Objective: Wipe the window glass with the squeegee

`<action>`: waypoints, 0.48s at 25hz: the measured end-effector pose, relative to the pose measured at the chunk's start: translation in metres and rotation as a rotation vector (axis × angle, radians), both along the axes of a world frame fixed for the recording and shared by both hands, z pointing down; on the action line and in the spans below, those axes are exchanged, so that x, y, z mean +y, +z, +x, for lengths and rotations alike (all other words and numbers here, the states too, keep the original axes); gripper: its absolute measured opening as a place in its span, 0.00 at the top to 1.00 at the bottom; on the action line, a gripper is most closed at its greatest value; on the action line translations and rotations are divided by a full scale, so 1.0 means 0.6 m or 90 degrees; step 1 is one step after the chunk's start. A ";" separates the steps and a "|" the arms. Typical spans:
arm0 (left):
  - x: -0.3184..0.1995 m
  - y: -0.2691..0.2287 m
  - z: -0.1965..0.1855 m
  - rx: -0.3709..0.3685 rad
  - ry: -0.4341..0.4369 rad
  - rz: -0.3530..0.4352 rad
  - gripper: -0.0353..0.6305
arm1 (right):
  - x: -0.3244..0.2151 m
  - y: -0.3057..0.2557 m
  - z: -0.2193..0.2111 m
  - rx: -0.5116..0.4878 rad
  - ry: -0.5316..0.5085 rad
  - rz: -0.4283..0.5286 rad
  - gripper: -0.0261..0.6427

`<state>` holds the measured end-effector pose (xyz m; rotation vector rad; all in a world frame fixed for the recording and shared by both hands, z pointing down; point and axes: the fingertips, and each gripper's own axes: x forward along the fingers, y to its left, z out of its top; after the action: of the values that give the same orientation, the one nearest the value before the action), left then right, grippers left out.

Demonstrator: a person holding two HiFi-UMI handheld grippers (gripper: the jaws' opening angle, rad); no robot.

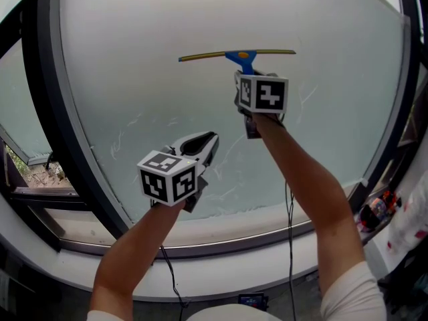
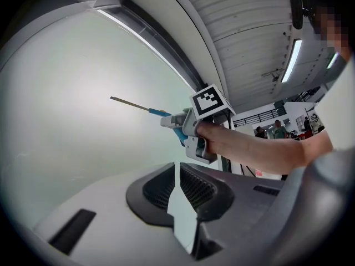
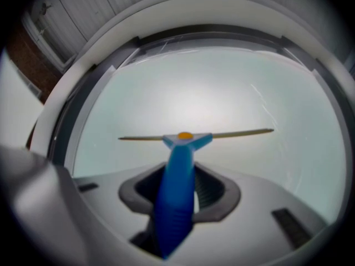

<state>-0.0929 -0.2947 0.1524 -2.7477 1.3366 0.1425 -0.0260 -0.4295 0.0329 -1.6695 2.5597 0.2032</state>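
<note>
Matt, frosted pale-green window glass (image 1: 167, 79), faintly streaked. Glossy, smooth blue plastic squeegee (image 3: 177, 165), ribbed at the grip, dull yellowish along the thin edge. Matt grey plastic on left tongs (image 2: 178, 173) and right tongs (image 3: 178, 195); black ribbed pads (image 2: 160, 188).

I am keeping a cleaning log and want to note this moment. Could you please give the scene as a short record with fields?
Place: window glass in a dark frame
Tool: blue-handled squeegee, blade level, high on the pane
Right tongs: shut on the squeegee handle
Left tongs: shut, empty, held lower, apart from the squeegee
Glass state: faint streaks on the lower part
</note>
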 end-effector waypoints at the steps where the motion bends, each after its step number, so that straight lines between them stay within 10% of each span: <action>1: 0.001 0.002 0.000 0.001 0.001 -0.002 0.87 | 0.000 0.004 0.000 0.000 -0.001 -0.002 0.73; 12: 0.005 0.035 0.007 0.009 0.007 -0.023 0.87 | 0.003 0.049 0.001 0.009 -0.004 -0.028 0.74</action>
<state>-0.0885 -0.2917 0.1733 -2.7899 1.3401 0.1411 -0.0252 -0.4274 0.0621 -1.6806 2.5975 0.1605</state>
